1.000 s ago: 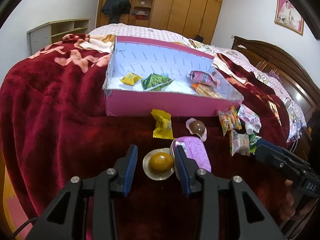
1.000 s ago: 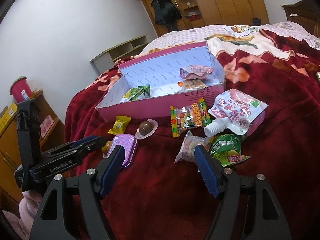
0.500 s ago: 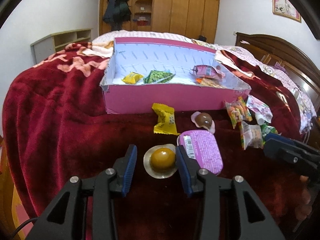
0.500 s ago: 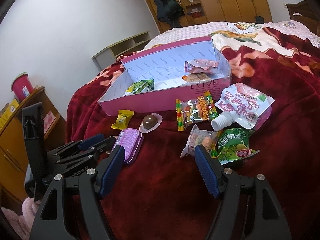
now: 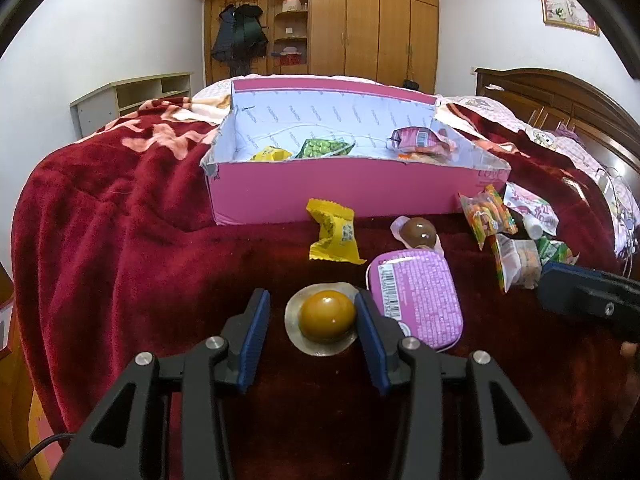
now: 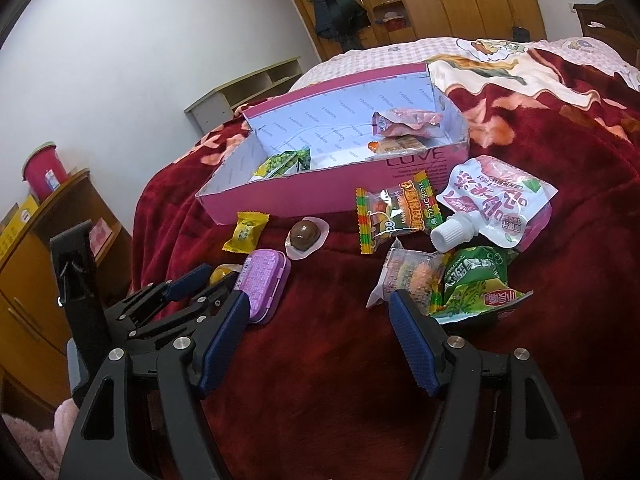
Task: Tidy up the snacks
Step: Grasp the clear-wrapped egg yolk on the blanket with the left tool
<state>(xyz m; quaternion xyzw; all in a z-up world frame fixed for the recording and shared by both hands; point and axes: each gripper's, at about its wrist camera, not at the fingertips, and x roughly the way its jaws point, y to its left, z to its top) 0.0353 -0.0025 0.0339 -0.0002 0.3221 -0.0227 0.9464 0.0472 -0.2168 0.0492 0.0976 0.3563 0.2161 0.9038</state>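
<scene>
Left wrist: left gripper [image 5: 308,322] parted around yellow jelly cup [image 5: 326,316], opening | right gripper [image 6: 316,336] wide, partly cut off

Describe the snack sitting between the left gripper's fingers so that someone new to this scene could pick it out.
On the red blanket, in front of the pink box, lies a purple tin. Just left of it is the amber jelly cup, a glossy dome with a round foil rim; the similar cup nearer the box is brown.

Wooden wardrobe [image 5: 360,20], hanging dark coats [image 5: 239,34]
</scene>
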